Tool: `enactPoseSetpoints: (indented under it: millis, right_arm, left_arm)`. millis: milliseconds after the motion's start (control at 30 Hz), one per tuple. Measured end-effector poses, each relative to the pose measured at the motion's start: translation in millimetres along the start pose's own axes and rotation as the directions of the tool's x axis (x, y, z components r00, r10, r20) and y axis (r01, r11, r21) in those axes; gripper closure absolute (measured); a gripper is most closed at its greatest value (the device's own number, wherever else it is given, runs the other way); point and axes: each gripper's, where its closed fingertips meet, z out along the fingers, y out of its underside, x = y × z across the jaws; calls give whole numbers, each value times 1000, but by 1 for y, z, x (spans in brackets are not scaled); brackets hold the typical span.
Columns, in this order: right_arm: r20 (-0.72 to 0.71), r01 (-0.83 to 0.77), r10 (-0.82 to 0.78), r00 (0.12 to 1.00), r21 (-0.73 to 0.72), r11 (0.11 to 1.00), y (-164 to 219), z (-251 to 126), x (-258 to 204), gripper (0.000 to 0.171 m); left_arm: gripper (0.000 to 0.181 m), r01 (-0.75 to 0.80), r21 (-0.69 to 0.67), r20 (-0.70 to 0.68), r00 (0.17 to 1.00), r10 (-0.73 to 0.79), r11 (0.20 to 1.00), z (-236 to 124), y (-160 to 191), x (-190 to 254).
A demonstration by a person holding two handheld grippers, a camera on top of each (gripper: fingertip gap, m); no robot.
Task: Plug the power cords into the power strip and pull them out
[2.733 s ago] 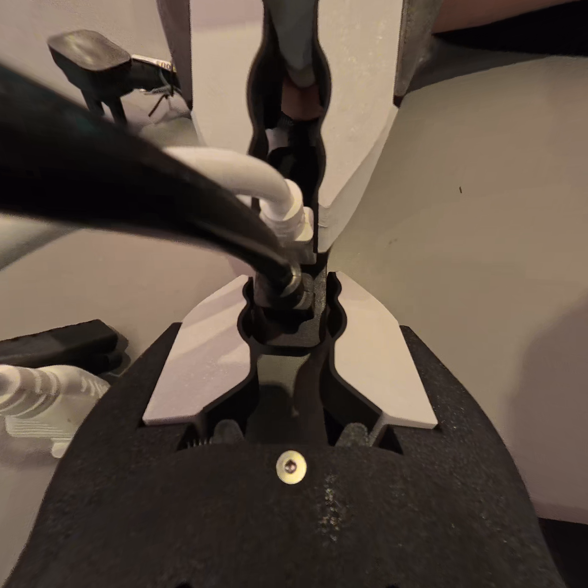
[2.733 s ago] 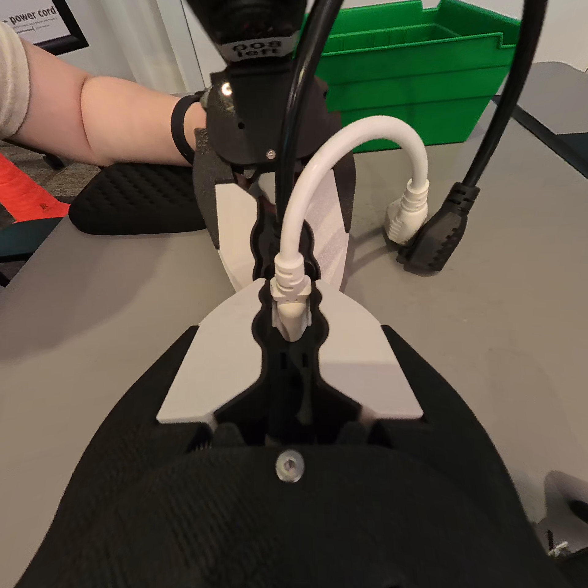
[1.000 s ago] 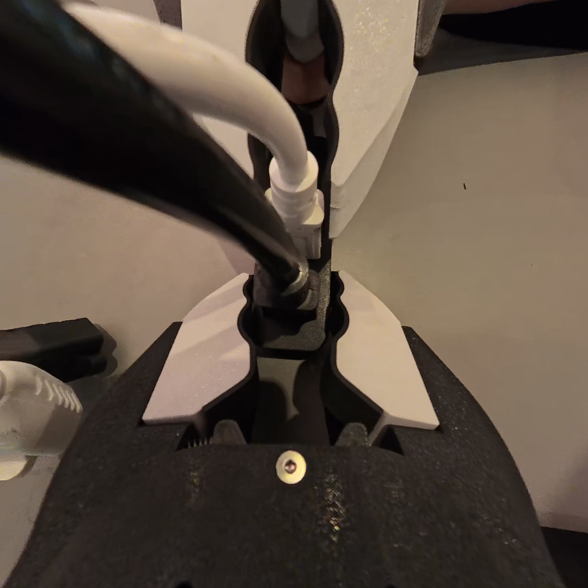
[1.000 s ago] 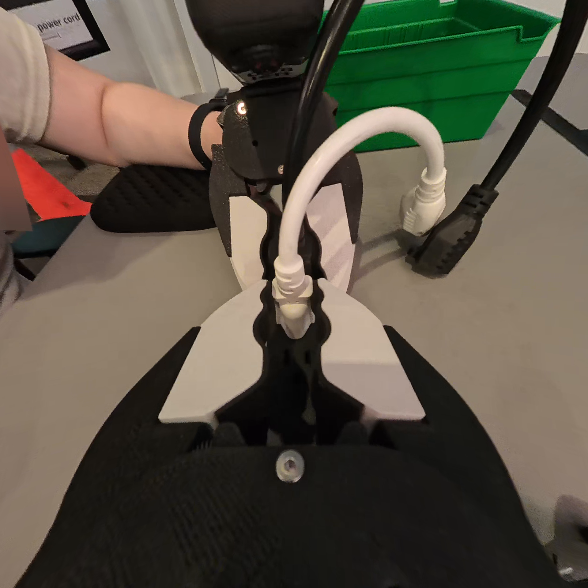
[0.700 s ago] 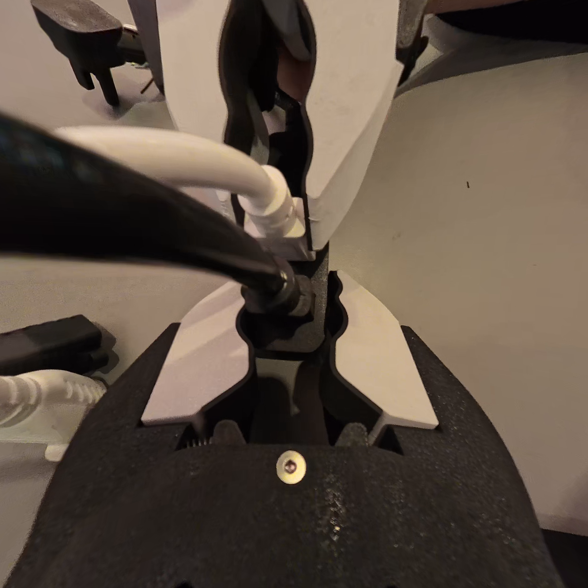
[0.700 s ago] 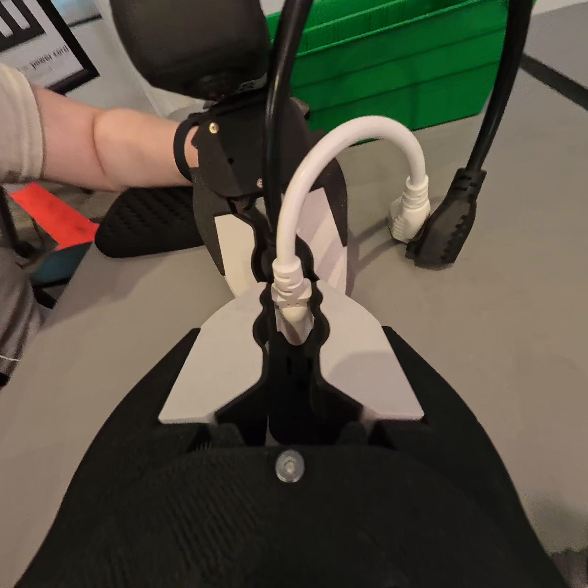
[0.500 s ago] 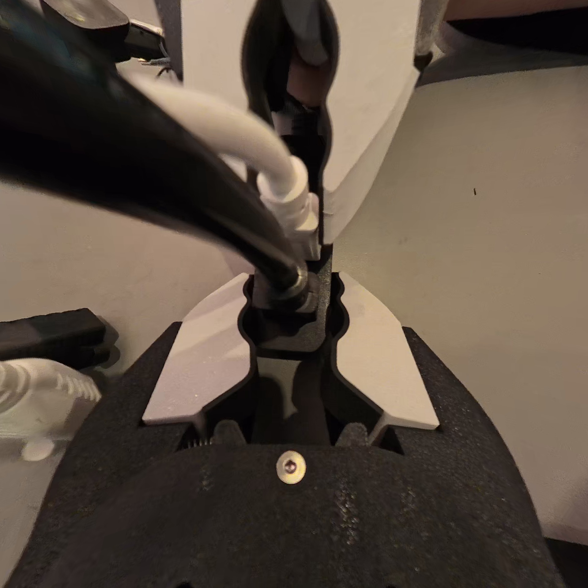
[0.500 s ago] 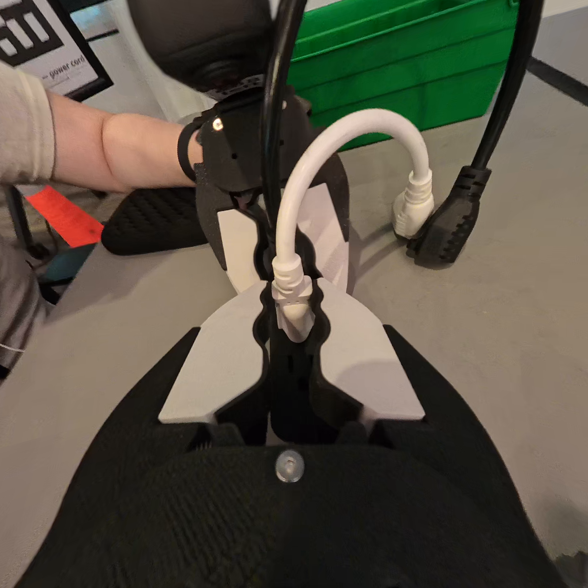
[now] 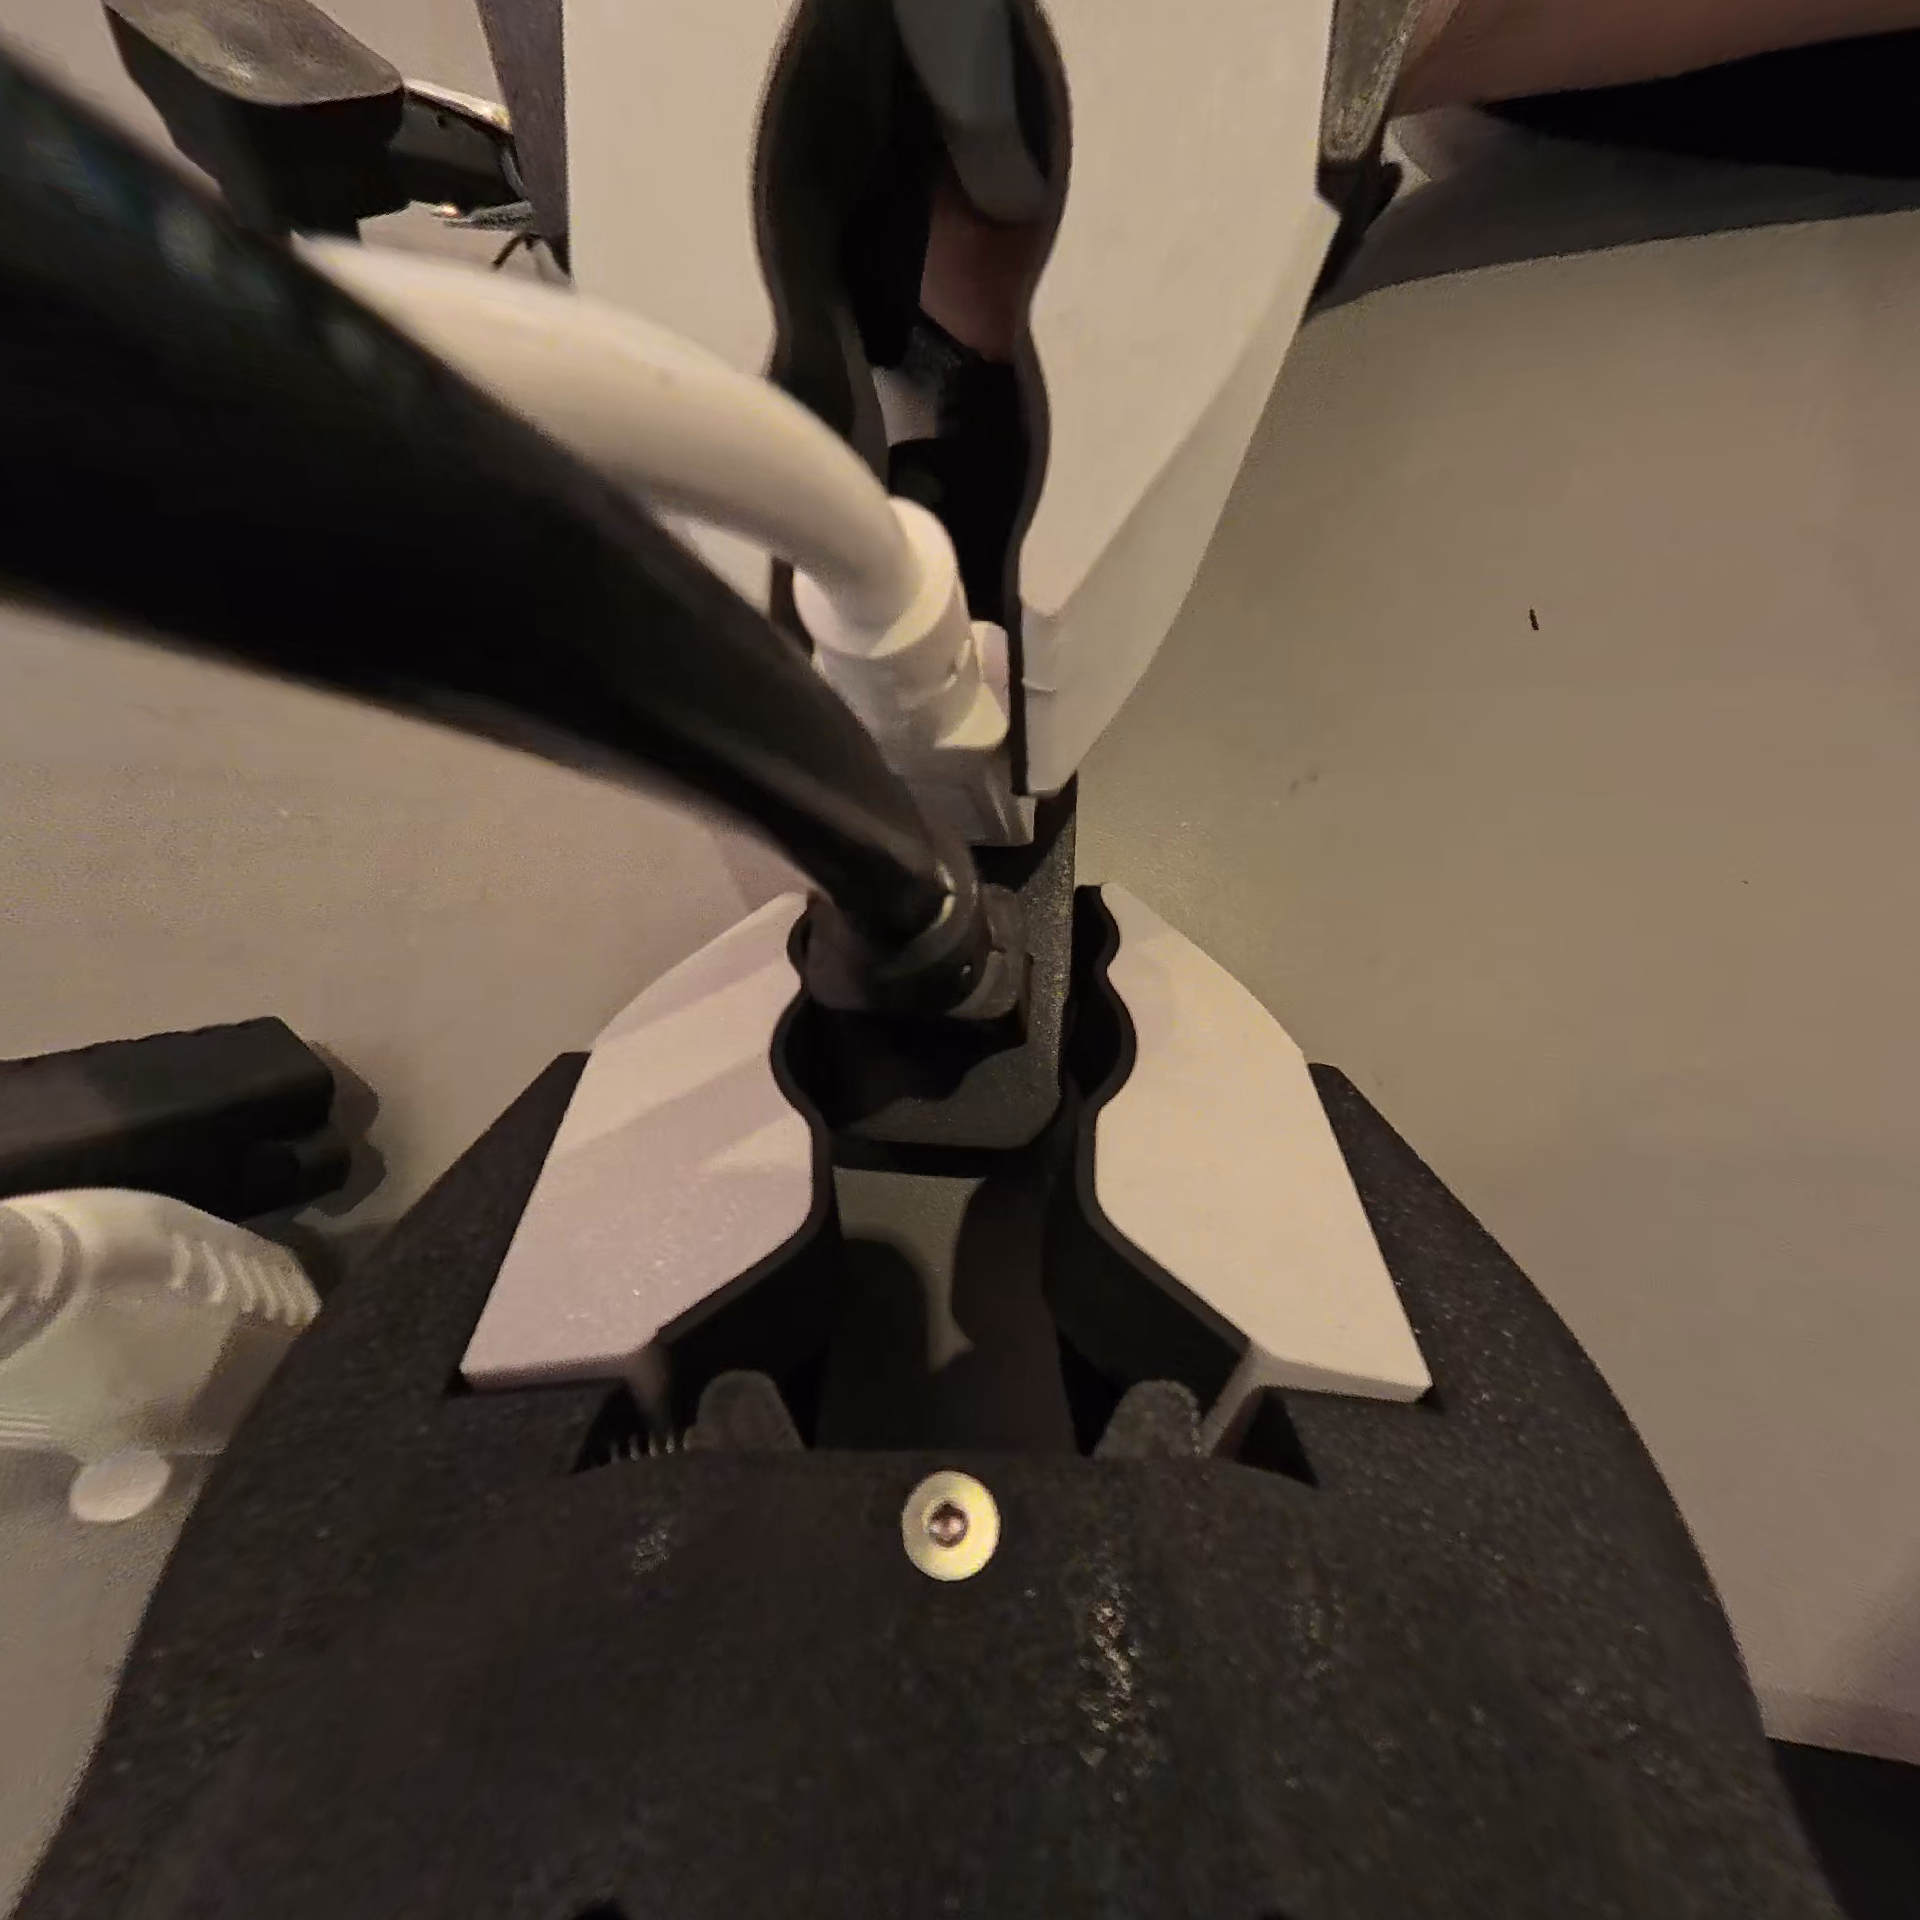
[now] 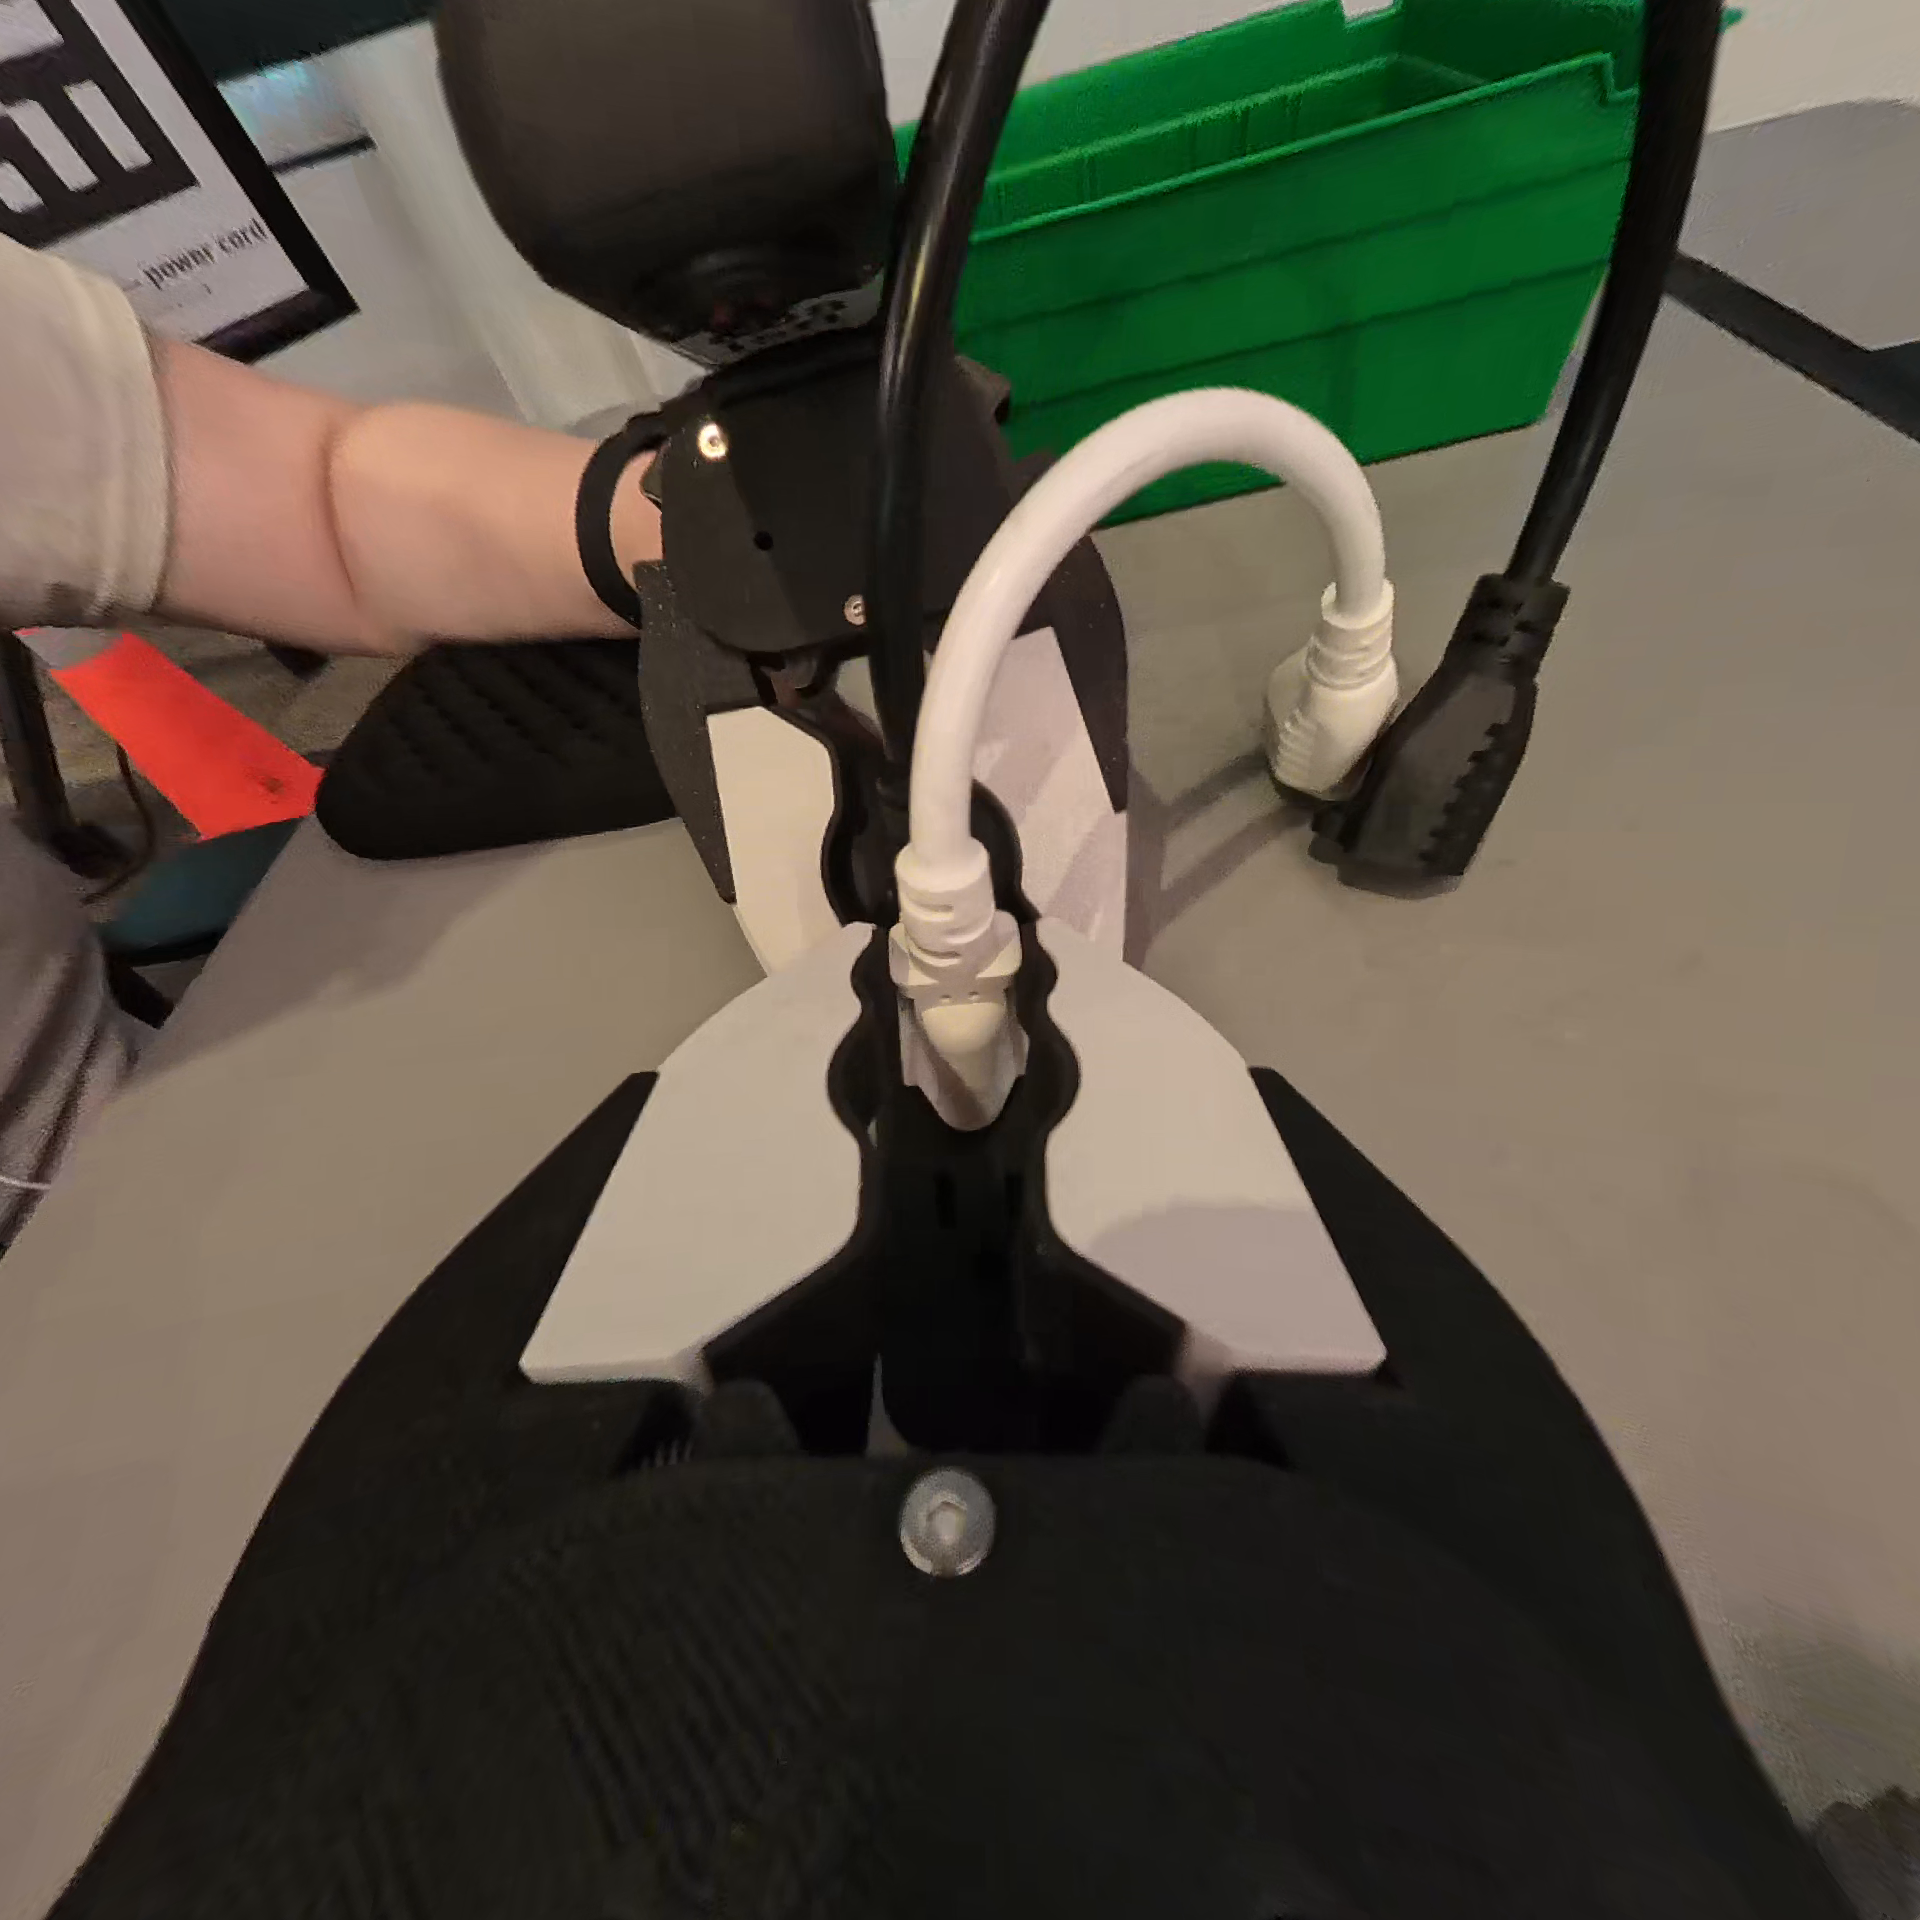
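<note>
Left wrist view: our left gripper (image 9: 940, 1023) has its jaws drawn in on the end of the black power strip (image 9: 951, 1081), where the thick black cable (image 9: 436, 582) enters it. The white plug (image 9: 935, 686) sits in the strip just ahead, with the right gripper's white fingers (image 9: 1153, 364) around it. A second black plug (image 9: 249, 83) lies far left on the grey table (image 9: 1507, 831), apart from the strip. We judge that the black cable, arching across this view, can drag the strip sideways if it snags.

Right wrist view: our right gripper (image 10: 951, 1013) has its jaws closed on the white plug (image 10: 951, 997). The short white cord (image 10: 1091, 488) loops over to a white socket end (image 10: 1330, 696), which touches a black connector (image 10: 1455, 748) on the table. A green bin (image 10: 1299, 208) stands behind.

Risks, as we judge them:
- A pull that is not in line with the socket can bend the blades.
- A weak hold by the left gripper lets the strip follow the plug.
- The short cord may tow the loose socket end.
</note>
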Motion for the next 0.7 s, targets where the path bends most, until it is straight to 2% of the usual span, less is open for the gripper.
enactPoseSetpoints:
  millis: [167,333,700]
  right_arm:
    - [-32,140,-140,990,11,990,0,-2,-5,151]
    - [-122,287,-295,948,-74,955,-3,2,-6,152]
    - [-28,60,-59,998,59,996,-5,-2,-1,153]
  left_arm:
    - [135,0,5,5,1000,0,1000,0,0,-1]
    - [136,0,7,3,1000,0,1000,-1,0,-1]
    - [135,20,16,-28,999,-20,1000,-2,-1,1]
